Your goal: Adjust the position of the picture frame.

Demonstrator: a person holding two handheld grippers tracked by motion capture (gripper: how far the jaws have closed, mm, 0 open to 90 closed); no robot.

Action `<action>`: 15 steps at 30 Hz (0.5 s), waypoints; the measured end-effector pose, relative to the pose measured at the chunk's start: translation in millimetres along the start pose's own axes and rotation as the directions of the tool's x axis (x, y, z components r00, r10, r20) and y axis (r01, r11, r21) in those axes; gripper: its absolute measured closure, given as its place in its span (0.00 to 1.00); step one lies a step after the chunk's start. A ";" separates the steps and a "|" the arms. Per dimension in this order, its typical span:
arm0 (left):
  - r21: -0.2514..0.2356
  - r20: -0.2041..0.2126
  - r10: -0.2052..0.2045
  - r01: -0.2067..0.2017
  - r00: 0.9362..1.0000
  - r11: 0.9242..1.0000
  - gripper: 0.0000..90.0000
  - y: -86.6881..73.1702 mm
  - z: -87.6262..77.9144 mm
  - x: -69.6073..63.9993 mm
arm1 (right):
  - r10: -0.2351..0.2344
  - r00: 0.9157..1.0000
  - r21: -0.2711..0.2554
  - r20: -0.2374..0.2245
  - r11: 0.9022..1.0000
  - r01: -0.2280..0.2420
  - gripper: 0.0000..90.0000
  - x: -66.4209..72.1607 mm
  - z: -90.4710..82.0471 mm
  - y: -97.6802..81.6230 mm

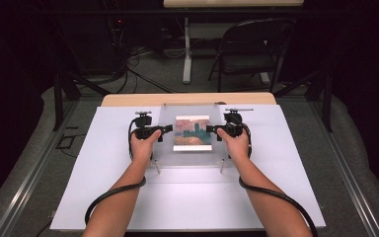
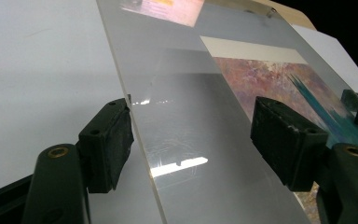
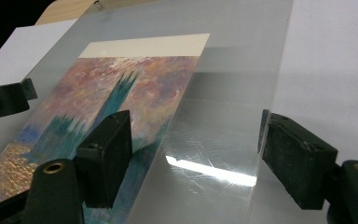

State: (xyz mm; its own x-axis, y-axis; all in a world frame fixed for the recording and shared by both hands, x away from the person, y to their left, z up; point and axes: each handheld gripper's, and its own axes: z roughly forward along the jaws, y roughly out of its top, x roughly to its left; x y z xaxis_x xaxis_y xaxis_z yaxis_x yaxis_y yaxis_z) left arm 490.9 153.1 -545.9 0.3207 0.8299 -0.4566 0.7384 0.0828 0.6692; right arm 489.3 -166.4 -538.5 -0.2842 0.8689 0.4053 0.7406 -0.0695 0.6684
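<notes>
The clear acrylic sheet [image 1: 190, 133] lies over a painted print [image 1: 192, 132] at the middle of the bench [image 1: 94, 197], raised on 4 small posts, 2 of which show at its near edge [image 1: 157, 167]. I judge the sheet serves as a cover pane pressing the print flat, which would explain why it sits centred above it. I have the left hand-held gripper [image 1: 167, 129] at the sheet's left edge; in the left gripper view its jaws stand spread, 1 pad [image 2: 107, 144] at the outer edge and the other [image 2: 286, 140] above the pane, neither pressing. The right hand-held gripper [image 1: 211, 130] mirrors it on the right edge, jaws likewise spread astride the border, with 1 pad [image 3: 106, 156] over the pane and 1 [image 3: 298, 158] outside it. Symmetrical placement suggests a level 2-handed lift is intended. A white board [image 1: 286, 148] covers the bench beneath; a folding chair [image 1: 251, 49] stands beyond.
</notes>
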 end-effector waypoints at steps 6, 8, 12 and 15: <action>-0.024 0.004 0.006 -0.006 1.000 1.000 0.34 -1.0 -3.1 -2.1 | -0.007 1.000 -0.023 0.002 1.000 0.007 0.29 2.1 -3.6 -1.5; -0.039 0.005 0.005 -0.004 1.000 0.999 0.35 -1.9 -4.3 -2.4 | -0.015 1.000 -0.037 0.004 0.999 0.016 0.29 2.9 -4.8 -2.1; -0.060 0.010 0.009 -0.009 1.000 0.998 0.36 -3.0 -7.5 -3.0 | -0.031 1.000 -0.059 0.005 0.998 0.031 0.29 4.4 -6.9 -2.8; -0.075 0.012 0.012 -0.011 1.000 0.997 0.37 -3.5 -9.9 -4.1 | -0.035 0.999 -0.067 0.003 0.997 0.035 0.29 6.4 -9.2 -3.0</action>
State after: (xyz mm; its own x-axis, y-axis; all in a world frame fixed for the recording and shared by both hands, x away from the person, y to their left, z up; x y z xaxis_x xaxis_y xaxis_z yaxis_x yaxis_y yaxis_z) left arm 481.1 154.9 -540.6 0.3365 0.8244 -0.4551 0.6881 0.1146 0.7165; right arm 479.6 -165.2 -532.2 -0.3080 0.8723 0.3797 0.6873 -0.0719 0.7228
